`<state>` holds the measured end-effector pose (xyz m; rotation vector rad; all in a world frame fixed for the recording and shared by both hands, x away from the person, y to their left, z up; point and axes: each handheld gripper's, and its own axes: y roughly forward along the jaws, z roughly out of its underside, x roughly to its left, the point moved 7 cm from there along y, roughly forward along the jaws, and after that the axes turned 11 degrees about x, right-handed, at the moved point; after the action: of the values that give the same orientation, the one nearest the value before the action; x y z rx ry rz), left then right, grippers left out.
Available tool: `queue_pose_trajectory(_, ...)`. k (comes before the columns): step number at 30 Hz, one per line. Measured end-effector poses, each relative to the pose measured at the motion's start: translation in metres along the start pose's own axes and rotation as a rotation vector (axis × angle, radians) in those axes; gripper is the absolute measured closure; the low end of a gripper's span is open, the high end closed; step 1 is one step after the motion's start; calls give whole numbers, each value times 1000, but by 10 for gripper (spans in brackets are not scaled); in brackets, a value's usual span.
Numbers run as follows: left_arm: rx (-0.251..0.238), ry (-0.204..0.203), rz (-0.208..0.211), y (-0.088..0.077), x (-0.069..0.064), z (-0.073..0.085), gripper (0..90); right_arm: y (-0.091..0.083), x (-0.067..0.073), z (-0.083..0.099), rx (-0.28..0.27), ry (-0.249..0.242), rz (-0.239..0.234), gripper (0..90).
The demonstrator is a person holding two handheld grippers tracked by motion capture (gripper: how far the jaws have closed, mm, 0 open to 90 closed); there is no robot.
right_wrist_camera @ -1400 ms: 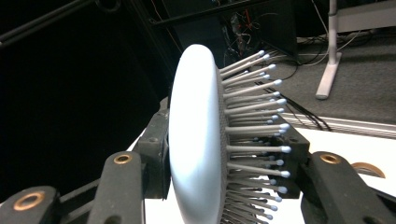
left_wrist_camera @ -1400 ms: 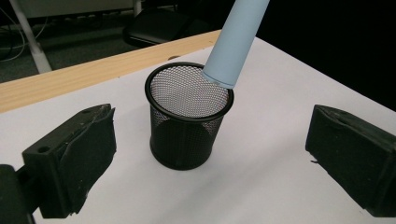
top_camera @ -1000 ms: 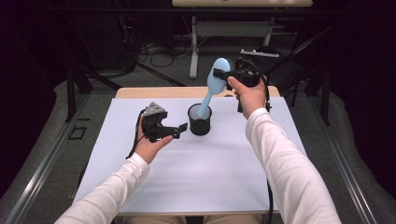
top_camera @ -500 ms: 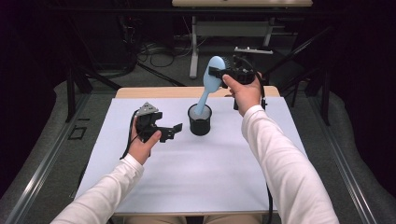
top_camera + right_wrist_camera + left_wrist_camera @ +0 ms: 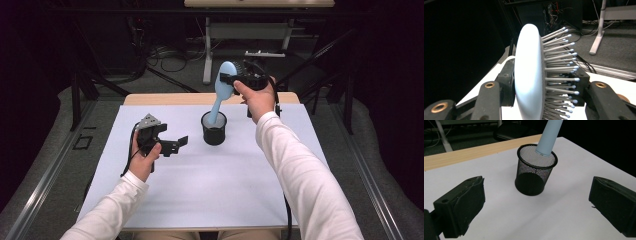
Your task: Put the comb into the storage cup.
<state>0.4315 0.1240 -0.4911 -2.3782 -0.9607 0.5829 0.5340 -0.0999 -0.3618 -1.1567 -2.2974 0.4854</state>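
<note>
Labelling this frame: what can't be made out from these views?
- Handle tip of the hairbrush: hidden inside the mesh cup in the high view; in the left gripper view the cup's mesh blurs it, so contact with the bottom is unclear.
- Brush head: cut off by the top edge in the left gripper view.
- Right tool pads: largely covered by the brush head and bristles in the right gripper view.
- Left tool: both jaws cut off by the bottom edge.

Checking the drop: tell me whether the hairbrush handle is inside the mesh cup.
Inside: the hairbrush handle passes below the mesh cup rim.
</note>
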Motion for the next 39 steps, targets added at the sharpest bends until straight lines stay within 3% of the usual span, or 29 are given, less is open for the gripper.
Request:
queue_pose_trajectory(5, 11, 15, -2, -5, 0, 5, 6, 1, 1, 0, 0, -8, 12, 497)
queue_pose_trajectory(16, 6, -52, -16, -12, 11, 16, 10, 7, 3, 2, 5, -25, 36, 497)
queue_pose_trajectory(22, -20, -111, -12, -16, 16, 24, 11, 8, 3, 2, 5, -33, 46, 497)
queue_pose_trajectory(29, -25, -124, -40, -18, 23, 31, 11, 11, 5, 3, 8, -38, 55, 497)
queue_pose_trajectory(33, -42, -153, -41, -20, 26, 33, 11, 13, 6, 4, 14, -43, 58, 496)
queue_pose_trajectory(39, -40, -153, -73, -24, 32, 36, 13, 16, 6, 5, 14, -47, 64, 496)
